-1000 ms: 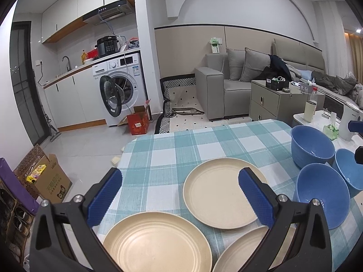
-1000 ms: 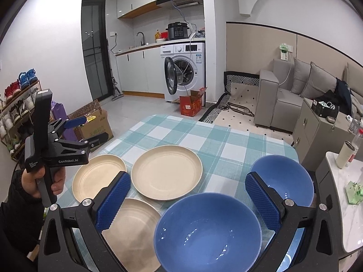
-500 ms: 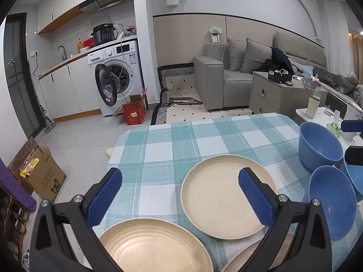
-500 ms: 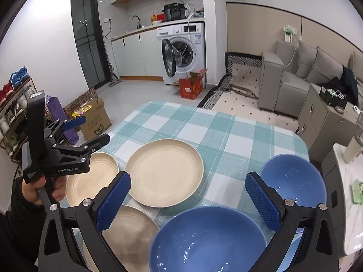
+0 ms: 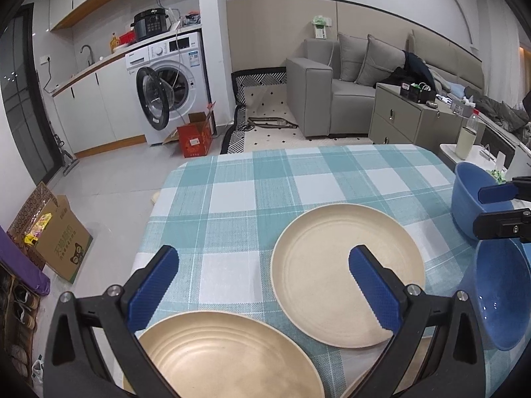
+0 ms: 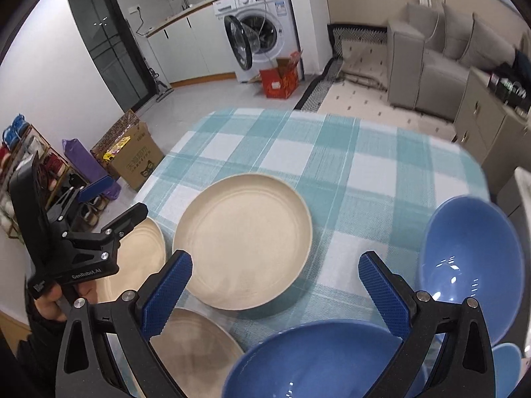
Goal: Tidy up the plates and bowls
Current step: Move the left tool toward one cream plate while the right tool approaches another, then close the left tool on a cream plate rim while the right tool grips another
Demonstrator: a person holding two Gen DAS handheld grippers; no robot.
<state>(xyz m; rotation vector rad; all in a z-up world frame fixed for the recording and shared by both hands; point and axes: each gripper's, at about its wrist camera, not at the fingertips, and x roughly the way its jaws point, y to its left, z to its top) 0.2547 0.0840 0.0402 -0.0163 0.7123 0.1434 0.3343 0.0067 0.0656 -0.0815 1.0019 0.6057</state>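
Three beige plates lie on the checked tablecloth (image 5: pixel 265 192): a middle plate (image 5: pixel 345 272) (image 6: pixel 242 238), a near-left plate (image 5: pixel 225 355) (image 6: pixel 139 255) and a near plate (image 6: pixel 189 348). Blue bowls stand at the right: a far bowl (image 5: pixel 471 195) (image 6: pixel 468 258) and a near bowl (image 5: pixel 501 298) (image 6: pixel 315 361); the rim of a third bowl (image 6: pixel 507 361) shows. My left gripper (image 5: pixel 262 275) is open and empty above the near-left plate. My right gripper (image 6: pixel 275 282) is open and empty above the near bowl.
The table's left edge drops to the floor, where a cardboard box (image 5: pixel 56 238) and a shoe rack (image 6: pixel 30 165) stand. A washing machine (image 5: pixel 169 89) with its door open, a red box (image 5: pixel 195 136) and a grey sofa (image 5: pixel 335 89) lie beyond.
Both grippers have tilted down and moved lower over the table. The right gripper has shifted forward over the near bowl. Both stay open; plates and bowls have not moved.
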